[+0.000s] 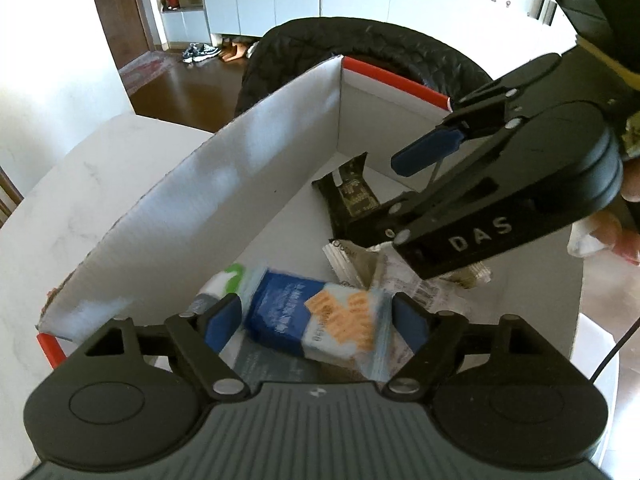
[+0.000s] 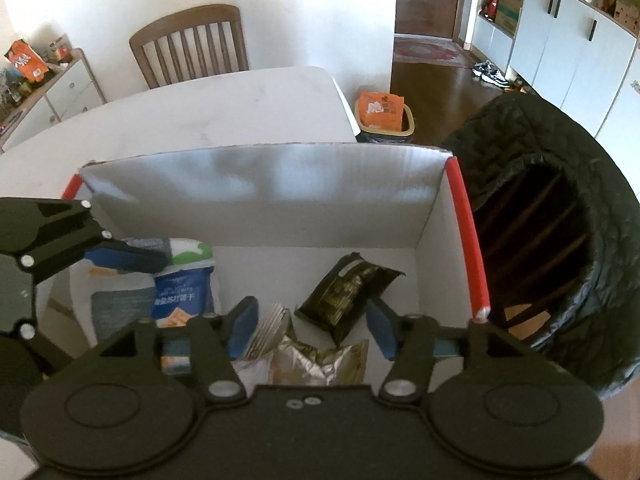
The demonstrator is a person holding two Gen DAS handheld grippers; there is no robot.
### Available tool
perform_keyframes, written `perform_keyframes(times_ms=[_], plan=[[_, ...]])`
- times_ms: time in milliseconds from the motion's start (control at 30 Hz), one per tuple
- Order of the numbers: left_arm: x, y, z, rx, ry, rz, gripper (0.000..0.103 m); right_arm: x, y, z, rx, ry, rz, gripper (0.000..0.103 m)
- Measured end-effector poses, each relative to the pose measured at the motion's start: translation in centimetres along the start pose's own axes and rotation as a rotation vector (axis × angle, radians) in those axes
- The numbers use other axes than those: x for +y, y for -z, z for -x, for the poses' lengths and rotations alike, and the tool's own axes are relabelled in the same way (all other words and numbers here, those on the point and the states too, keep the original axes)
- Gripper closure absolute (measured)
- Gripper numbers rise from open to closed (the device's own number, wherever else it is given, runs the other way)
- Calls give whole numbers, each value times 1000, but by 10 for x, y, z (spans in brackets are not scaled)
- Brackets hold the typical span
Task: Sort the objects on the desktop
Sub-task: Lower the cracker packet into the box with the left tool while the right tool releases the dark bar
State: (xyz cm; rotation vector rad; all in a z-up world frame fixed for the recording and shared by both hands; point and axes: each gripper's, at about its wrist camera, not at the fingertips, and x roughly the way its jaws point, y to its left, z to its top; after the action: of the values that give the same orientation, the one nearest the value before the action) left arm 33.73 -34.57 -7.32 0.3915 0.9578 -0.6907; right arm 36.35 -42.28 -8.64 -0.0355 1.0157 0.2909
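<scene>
Tabletop [image 2: 224,108]: your white marble-look surface carries the box; a wooden chair [image 2: 188,40] stands at its far edge.
Black quilted jacket [image 2: 560,216]: it drapes over a second chair just beside the box's red-trimmed side.
Box [image 2: 260,196]: you have a white corrugated carton with red edge strips, open at the top, standing on the tabletop; both your claws hang over its inside.
Left claw [image 1: 316,322]: your blue pads are spread wide, and the blue-and-orange cracker packet lies between them; whether the pads touch it you cannot tell, as the packet is blurred.
Right claw [image 2: 310,328]: your pads stand apart, gripping nothing, above the silver wrappers and near the dark packet.
Blue-and-orange cracker packet [image 1: 316,326]: it lies tilted inside the box by the long white wall, over a grey flat packet [image 2: 120,308].
Green-and-white packet [image 2: 192,254]: it sits against the long wall, beside the cracker packet.
Dark packet [image 2: 348,292]: black with gold print, it lies on the box floor towards the red-trimmed end.
Silver wrappers [image 2: 308,360]: crumpled foil, just beside the dark packet.
</scene>
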Motion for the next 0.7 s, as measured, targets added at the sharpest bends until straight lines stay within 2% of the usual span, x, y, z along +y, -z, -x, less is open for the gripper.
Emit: perform_keyframes(times_ms=[200,700], plan=[[-1,1,11,-33,22,24,21,-5,2,21,-37,-57,-16,38],[-9,10,61,-153,4,67,21,9,10,64,-95,-102,17,37]])
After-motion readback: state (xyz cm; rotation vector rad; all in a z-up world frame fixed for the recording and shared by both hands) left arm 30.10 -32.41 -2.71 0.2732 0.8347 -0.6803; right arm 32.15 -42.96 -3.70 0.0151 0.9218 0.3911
